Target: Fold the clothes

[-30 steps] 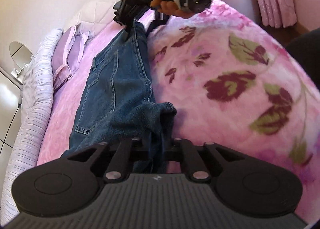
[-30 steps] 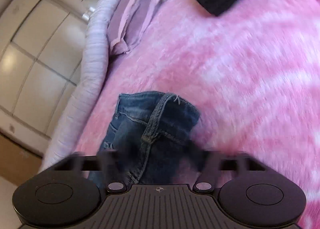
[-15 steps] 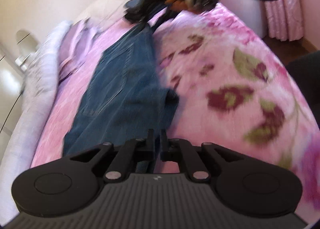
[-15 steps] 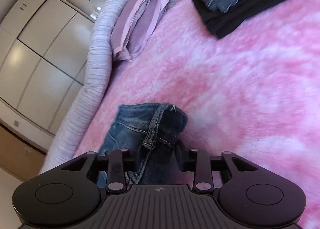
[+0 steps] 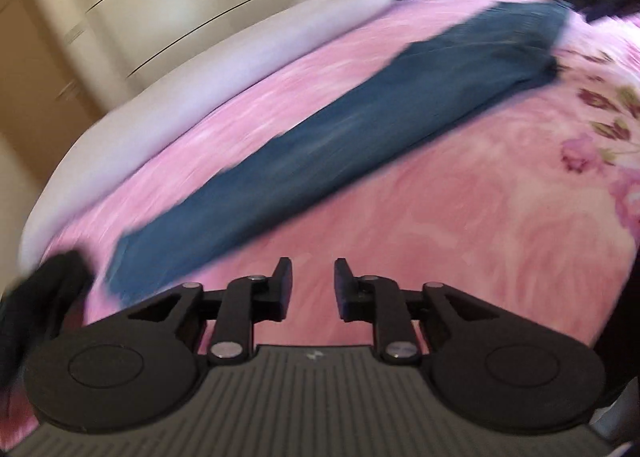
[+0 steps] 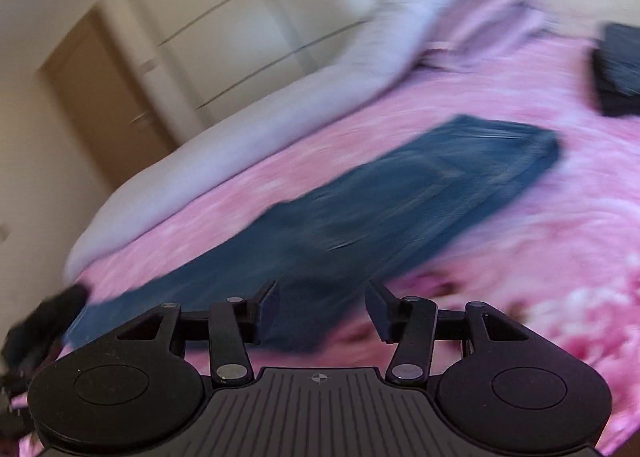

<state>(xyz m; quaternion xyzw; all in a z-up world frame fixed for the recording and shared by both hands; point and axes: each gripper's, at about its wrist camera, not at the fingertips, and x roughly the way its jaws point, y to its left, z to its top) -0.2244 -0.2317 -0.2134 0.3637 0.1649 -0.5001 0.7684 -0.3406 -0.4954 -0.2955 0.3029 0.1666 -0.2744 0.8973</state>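
Note:
A pair of blue jeans (image 5: 360,137) lies flat and folded lengthwise on the pink bedspread (image 5: 460,225), running from lower left to upper right. It also shows in the right wrist view (image 6: 380,213). My left gripper (image 5: 311,277) is open and empty, just off the jeans' near edge. My right gripper (image 6: 322,303) is open and empty, above the jeans' lower part. Both views are motion-blurred.
A stack of dark folded clothes (image 6: 618,69) lies at the far right of the bed. A lilac pillow (image 6: 492,29) and pale bed edge (image 6: 280,105) lie beyond. A dark garment (image 5: 36,305) sits at the left. White wardrobe doors (image 6: 248,17) stand behind.
Both grippers have let go of the jeans and opened. Both have swung back and away, so the jeans now lie stretched out on the bed.

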